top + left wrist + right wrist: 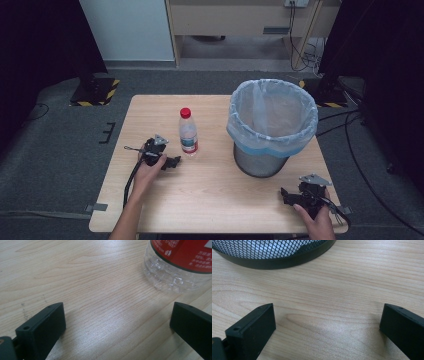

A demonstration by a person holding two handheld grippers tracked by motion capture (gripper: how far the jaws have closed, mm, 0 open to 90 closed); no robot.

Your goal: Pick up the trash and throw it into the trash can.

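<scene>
Water bottle (188,131), red cap, stands upright mid-table, just left of the mesh waste bin (270,127) with its plastic liner. Not yet gripped. Left gripper (172,162) close beside its base, jaws wide, empty. Right gripper (286,196) near the bin, jaws wide, empty. Grasp and bin drop likely remain. Red label: white characters, unreadable.

Left tongs (174,162) near upright water bottle (188,132) on table (210,200).
</scene>
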